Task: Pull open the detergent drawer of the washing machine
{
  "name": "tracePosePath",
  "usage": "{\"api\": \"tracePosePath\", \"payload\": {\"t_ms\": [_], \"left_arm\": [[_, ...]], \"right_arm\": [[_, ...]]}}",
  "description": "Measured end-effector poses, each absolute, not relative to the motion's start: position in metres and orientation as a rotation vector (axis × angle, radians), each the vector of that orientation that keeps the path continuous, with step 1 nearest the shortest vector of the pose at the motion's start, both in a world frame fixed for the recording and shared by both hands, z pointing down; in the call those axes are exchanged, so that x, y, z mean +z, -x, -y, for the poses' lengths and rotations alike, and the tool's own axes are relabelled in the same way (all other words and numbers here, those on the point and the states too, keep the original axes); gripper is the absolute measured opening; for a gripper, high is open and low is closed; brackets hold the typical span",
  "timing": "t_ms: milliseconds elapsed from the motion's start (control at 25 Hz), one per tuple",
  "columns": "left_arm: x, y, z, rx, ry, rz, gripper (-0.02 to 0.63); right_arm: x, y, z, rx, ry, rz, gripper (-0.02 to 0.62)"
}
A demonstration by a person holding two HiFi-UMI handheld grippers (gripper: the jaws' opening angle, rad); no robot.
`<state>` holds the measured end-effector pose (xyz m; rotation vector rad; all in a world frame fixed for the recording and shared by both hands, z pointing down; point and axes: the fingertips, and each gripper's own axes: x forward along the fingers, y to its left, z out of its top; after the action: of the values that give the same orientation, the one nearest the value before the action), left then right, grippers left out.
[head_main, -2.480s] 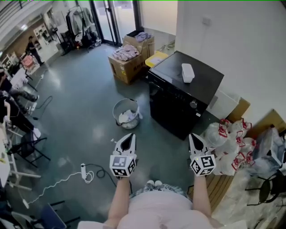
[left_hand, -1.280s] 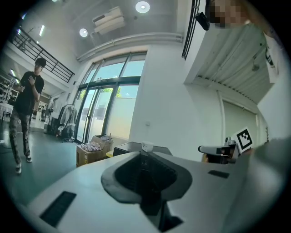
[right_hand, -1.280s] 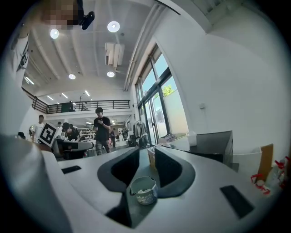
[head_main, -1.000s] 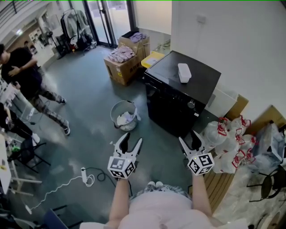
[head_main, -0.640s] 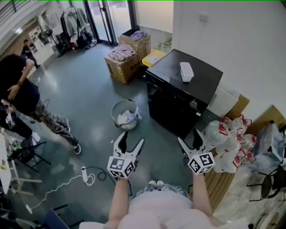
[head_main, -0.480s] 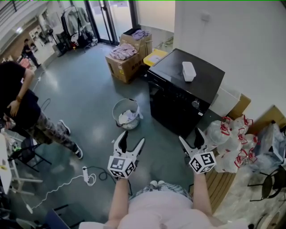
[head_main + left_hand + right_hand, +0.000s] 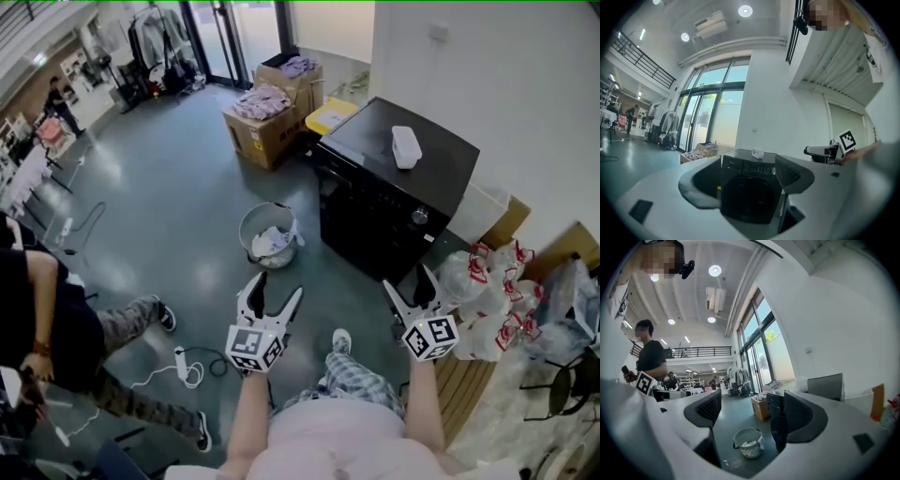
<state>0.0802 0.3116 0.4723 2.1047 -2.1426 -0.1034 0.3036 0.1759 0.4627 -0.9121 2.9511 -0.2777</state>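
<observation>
The black washing machine (image 7: 394, 192) stands against the white wall, a few steps ahead of me. Its top front strip carries a round knob (image 7: 419, 217), and no drawer sticks out. In the left gripper view the machine (image 7: 750, 199) fills the gap between the jaws. My left gripper (image 7: 278, 289) is open and empty, its jaws having just been opening. My right gripper (image 7: 409, 281) is likewise open with nothing in it, also just opened wide. Both hang in the air short of the machine. The right gripper view looks past the machine's edge (image 7: 778, 420).
A small white box (image 7: 405, 147) lies on the machine's lid. A round laundry basket (image 7: 268, 234) stands on the floor to its left. Cardboard boxes (image 7: 270, 120) sit behind. Tied plastic bags (image 7: 483, 300) pile at the right. A power strip (image 7: 179, 360) and a person (image 7: 66, 342) are at left.
Both grippers went from shut jaws to wide open and edged toward the machine. A person walked across the floor at left. My foot now shows below the grippers.
</observation>
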Motion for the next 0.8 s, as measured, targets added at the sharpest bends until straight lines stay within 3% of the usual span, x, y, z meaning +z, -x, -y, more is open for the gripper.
{"api": "tracePosePath", "payload": {"t_ms": [400, 800], "left_arm": [[0.477, -0.041, -0.257, -0.121, -2.083, 2.187, 0.347], [0.486, 0.044, -0.139, -0.113, -2.079, 2.204, 0.347]], "right_arm": [[0.467, -0.272, -0.113, -0.252, 0.903, -2.955, 0.414], [0.479, -0.186, 0.004, -0.242, 0.886, -2.959, 0.413]]}}
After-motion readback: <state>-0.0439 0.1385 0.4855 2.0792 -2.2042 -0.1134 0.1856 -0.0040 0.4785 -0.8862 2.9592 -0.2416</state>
